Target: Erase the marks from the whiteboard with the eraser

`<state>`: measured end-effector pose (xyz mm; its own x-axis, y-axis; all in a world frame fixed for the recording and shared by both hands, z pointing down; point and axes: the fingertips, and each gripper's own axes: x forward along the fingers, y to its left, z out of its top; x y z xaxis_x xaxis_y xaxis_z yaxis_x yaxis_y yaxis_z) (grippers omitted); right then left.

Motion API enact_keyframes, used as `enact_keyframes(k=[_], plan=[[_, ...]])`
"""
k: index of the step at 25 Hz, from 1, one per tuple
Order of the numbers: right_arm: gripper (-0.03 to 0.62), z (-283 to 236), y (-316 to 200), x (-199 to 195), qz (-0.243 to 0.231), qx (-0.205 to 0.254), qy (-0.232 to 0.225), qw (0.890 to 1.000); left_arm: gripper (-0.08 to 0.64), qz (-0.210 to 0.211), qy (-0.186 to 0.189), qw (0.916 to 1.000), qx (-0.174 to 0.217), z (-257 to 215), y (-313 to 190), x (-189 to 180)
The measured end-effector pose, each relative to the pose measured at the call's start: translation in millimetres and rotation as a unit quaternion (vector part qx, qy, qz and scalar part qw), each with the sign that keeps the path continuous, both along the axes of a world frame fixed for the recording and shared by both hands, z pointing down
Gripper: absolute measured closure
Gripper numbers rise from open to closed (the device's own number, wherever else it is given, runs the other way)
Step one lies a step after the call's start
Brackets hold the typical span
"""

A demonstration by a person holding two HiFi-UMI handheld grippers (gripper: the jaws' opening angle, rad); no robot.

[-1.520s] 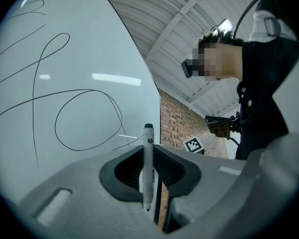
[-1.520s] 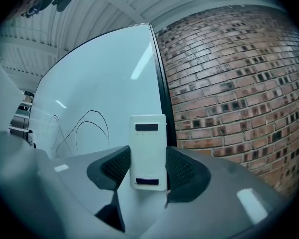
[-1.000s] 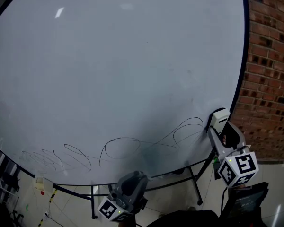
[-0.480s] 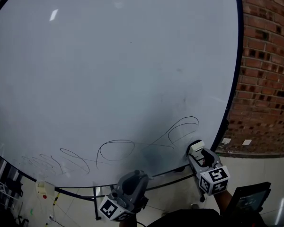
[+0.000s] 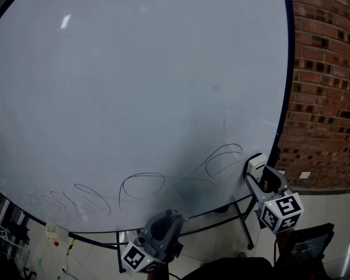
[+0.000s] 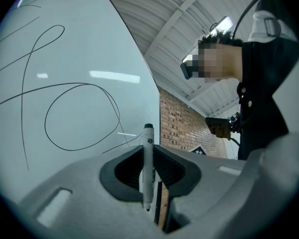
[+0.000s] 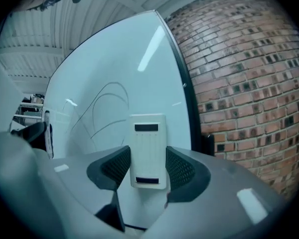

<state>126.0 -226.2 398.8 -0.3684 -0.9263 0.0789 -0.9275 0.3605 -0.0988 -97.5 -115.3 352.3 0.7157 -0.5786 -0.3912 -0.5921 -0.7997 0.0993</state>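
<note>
The whiteboard (image 5: 134,86) fills the head view, with black looping pen marks (image 5: 143,185) along its lower part. My right gripper (image 5: 258,169) is shut on a white eraser (image 5: 255,164) at the board's lower right edge, just right of the rightmost loop (image 5: 227,153). In the right gripper view the eraser (image 7: 148,151) stands upright between the jaws, with the marks (image 7: 107,106) beyond it. My left gripper (image 5: 163,229) hangs below the board's bottom edge, shut on a white marker (image 6: 148,166) with a black cap, and loops (image 6: 79,116) show ahead of it.
A brick wall (image 5: 326,86) stands right of the board. The board's black stand legs (image 5: 242,226) run below its bottom edge. A dark tablet-like device (image 5: 306,247) is at the lower right. Cables and small items (image 5: 52,235) lie on the floor at lower left.
My right gripper, with the eraser, dropped down-left along the board's edge, then moved back up and right. The left gripper has stayed put.
</note>
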Motion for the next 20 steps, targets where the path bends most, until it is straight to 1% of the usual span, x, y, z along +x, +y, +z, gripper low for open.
enact_keyframes(k=[3,5,8,11,14,16,18,20], plan=[[0.367,-27.5,-5.0,29.5,0.036,0.034,-0.012,0.999,0.499,-0.005,0.0,1.0,-0.001,0.2,0.4,-4.8],[0.367,-33.1,-7.3,40.4,0.049,0.041,-0.018,0.998,0.499,-0.009,0.0,1.0,-0.003,1.4,0.2,-8.4],[0.367,-31.7,-8.0,41.2,0.056,0.045,-0.03,0.997,0.499,-0.011,-0.003,0.9999,-0.009,7.6,-0.4,-14.0],[0.367,-22.4,-7.5,37.5,0.057,0.04,-0.04,0.997,0.499,-0.014,0.0,0.9999,-0.008,3.1,0.0,-15.1],[0.367,-7.8,-5.9,24.7,0.051,0.027,-0.04,0.998,0.499,-0.01,0.0,0.9999,-0.009,-0.6,0.6,-15.8],[0.367,5.3,-2.7,6.4,0.036,0.013,-0.037,0.999,0.499,-0.007,0.0,1.0,-0.006,-4.4,2.5,-16.2],[0.368,22.5,2.5,-20.2,0.01,-0.006,-0.031,0.999,0.499,-0.009,0.0,0.9999,-0.006,-2.4,4.7,-20.3],[0.367,40.1,9.2,-53.9,-0.027,-0.024,-0.019,0.999,0.499,-0.011,0.005,0.9999,-0.005,-4.0,6.7,-23.4]])
